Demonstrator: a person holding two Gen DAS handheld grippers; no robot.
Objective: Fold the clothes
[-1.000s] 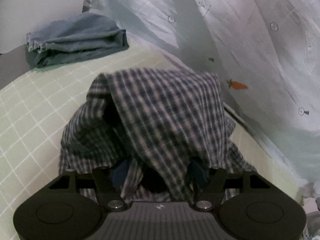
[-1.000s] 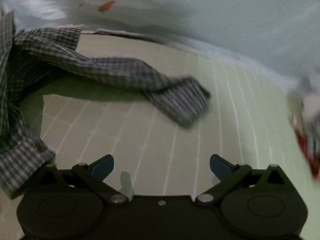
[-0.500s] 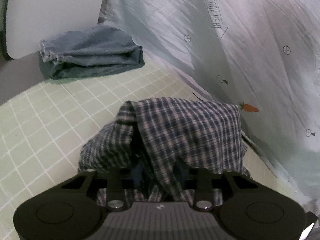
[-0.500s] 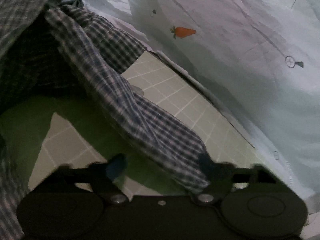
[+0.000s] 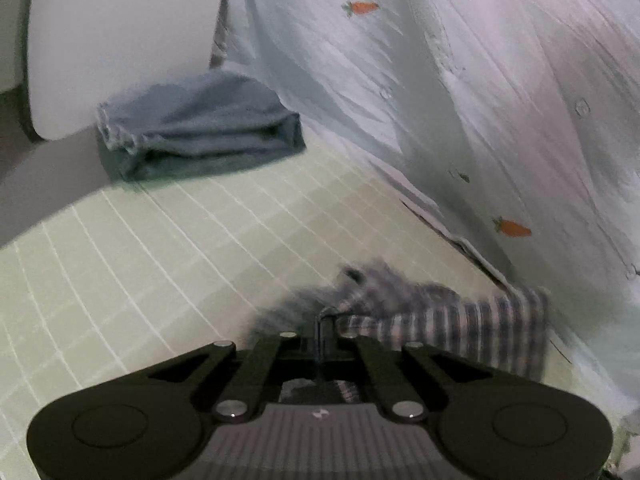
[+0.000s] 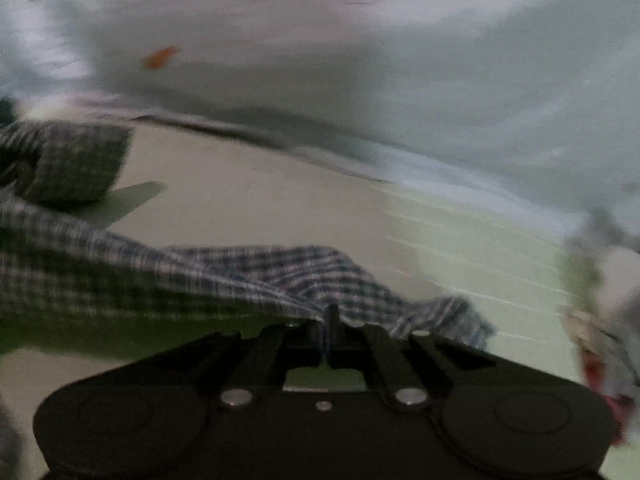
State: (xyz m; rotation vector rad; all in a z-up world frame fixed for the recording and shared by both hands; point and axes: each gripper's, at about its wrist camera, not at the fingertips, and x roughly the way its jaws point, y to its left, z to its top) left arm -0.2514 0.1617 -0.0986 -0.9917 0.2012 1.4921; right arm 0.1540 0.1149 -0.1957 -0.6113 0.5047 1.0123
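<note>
Now that both tools have snapped shut, you are pinching the blue-and-white checked cotton shirt (image 6: 256, 276) with the left tool (image 5: 322, 322) and right tool (image 6: 331, 320), stretching it low over the pale green gridded bed sheet (image 5: 168, 248), ready for folding.

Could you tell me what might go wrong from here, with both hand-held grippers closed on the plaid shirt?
1. The left hand-held gripper pinches only a thin edge of the plaid shirt, so the cloth could slip out.
2. The right hand-held gripper also grips near an edge; uneven pulling may skew the fold.
3. The shirt lies close to the carrot-print sheet, which could get snagged.
</note>
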